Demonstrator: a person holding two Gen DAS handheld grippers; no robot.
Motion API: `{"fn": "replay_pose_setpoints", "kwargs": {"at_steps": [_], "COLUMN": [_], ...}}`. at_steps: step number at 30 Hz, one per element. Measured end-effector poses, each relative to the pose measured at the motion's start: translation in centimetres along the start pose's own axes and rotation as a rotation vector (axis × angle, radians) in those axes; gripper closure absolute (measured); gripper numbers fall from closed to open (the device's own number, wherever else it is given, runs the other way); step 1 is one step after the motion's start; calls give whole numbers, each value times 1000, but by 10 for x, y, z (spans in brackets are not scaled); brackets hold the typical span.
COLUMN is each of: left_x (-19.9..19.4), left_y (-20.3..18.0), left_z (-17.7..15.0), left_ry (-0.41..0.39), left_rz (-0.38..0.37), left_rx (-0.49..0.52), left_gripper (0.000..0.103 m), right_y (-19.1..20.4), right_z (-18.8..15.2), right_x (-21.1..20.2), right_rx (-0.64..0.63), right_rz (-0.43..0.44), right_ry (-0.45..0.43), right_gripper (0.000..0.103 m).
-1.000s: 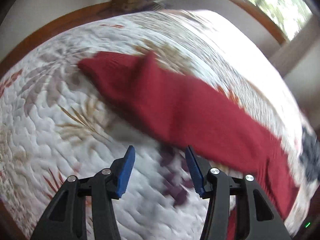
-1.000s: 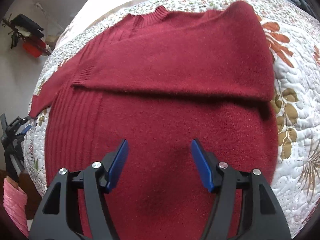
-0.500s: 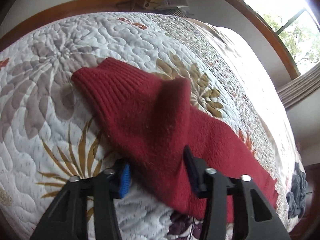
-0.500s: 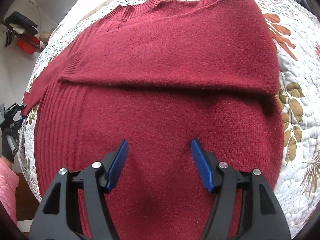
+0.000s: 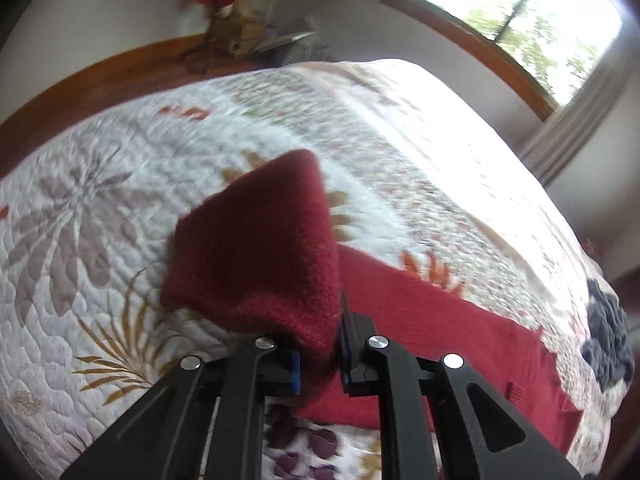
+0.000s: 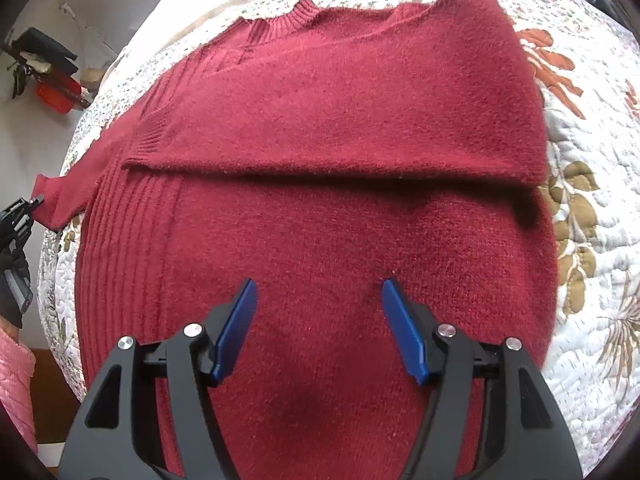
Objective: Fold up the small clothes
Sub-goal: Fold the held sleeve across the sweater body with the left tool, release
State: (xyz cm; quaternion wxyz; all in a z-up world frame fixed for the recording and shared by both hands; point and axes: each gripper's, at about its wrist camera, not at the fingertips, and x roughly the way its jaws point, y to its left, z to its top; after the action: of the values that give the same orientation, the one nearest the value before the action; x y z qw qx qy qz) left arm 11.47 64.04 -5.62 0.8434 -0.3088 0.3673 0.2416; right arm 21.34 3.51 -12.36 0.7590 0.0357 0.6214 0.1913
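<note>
A dark red knit sweater (image 6: 328, 184) lies spread on a quilted bed, one sleeve folded across its chest. The other sleeve (image 5: 260, 248) is lifted off the quilt, its end pinched in my left gripper (image 5: 318, 356), which is shut on it. From the right wrist view that same sleeve end (image 6: 52, 196) shows at the far left, with the left gripper (image 6: 16, 220) at it. My right gripper (image 6: 316, 320) hovers open over the sweater's lower body, nothing between its blue pads.
The white floral quilt (image 5: 80, 240) covers the bed. A dark grey garment (image 5: 608, 340) lies at the bed's right edge. A wooden bed frame (image 5: 100, 76) and a window (image 5: 520, 12) are beyond. A pink sleeve (image 6: 16, 392) of a person shows at lower left.
My left gripper moved onto the sleeve end, shut on it and raised it off the quilt. The right gripper stayed open above the sweater's body.
</note>
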Motion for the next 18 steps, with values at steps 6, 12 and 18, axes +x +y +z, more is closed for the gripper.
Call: {"fn": "replay_pose_setpoints", "kwargs": {"at_steps": [6, 12, 18], "left_x": [-12, -14, -4], "left_y": [-60, -132, -203], "left_z": [-8, -28, -65], "left_ry": [-6, 17, 58], "left_rz": [-93, -204, -298], "left_rx": [98, 197, 276], "left_gripper": [90, 91, 92], "right_y": [-3, -10, -17], "right_z": [-2, -2, -3], "right_x": [-14, -18, -20], "right_rx": [-12, 6, 17], "right_rz": [-24, -31, -22], "right_ry": [-27, -38, -43], "right_gripper": [38, 38, 38]}}
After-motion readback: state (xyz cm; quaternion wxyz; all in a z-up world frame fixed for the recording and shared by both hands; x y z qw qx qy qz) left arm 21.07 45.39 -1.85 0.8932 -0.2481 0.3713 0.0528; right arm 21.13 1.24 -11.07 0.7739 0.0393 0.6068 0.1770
